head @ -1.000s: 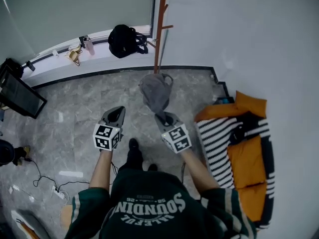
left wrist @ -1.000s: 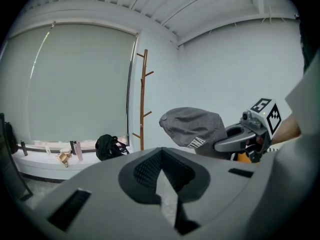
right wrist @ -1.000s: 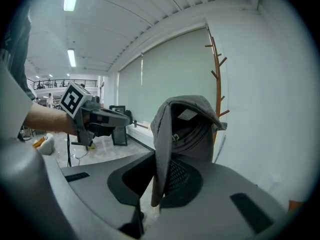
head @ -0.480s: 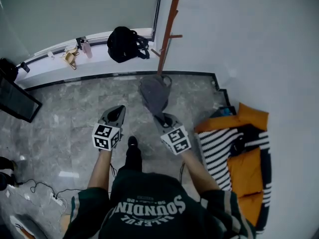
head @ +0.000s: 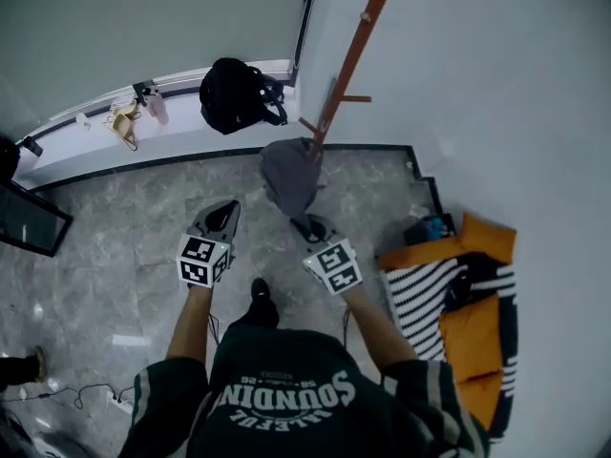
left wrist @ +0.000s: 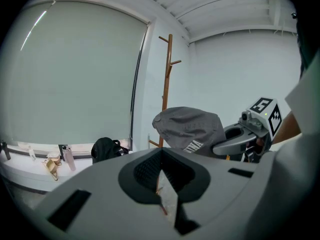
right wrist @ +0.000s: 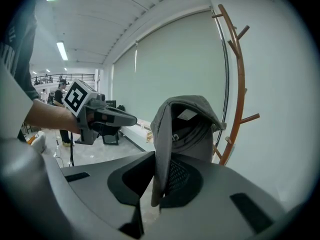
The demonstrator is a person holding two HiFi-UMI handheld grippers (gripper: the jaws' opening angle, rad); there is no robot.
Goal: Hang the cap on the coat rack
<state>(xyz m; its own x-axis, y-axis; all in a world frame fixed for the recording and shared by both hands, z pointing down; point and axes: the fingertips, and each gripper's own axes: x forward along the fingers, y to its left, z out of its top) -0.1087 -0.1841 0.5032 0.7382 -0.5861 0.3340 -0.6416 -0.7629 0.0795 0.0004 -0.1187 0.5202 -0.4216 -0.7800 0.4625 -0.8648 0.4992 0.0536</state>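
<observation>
Jaws of the right gripper (right wrist: 157,186) are pinching the brim of a grey cap (right wrist: 186,126). The cap is standing up above the gripper, with its open underside and a white label facing that gripper's camera. In the head view the cap is hanging in the air just in front of the lower part of the wooden coat rack (head: 355,60), close to one of its short low pegs. It may be brushing that peg, though the overlap is making this hard to judge, and it is not yet hanging on any peg. The left gripper (head: 220,219) is hovering beside the right one, apart from the cap, with its jaws pressed together and nothing between them. The rack is standing in the corner between the pale wall and the blind-covered window. A black backpack (head: 234,92) is sitting on the window ledge (head: 86,132) to the rack's left. Orange and striped cushions (head: 458,289) are lying on the floor at the person's right.
</observation>
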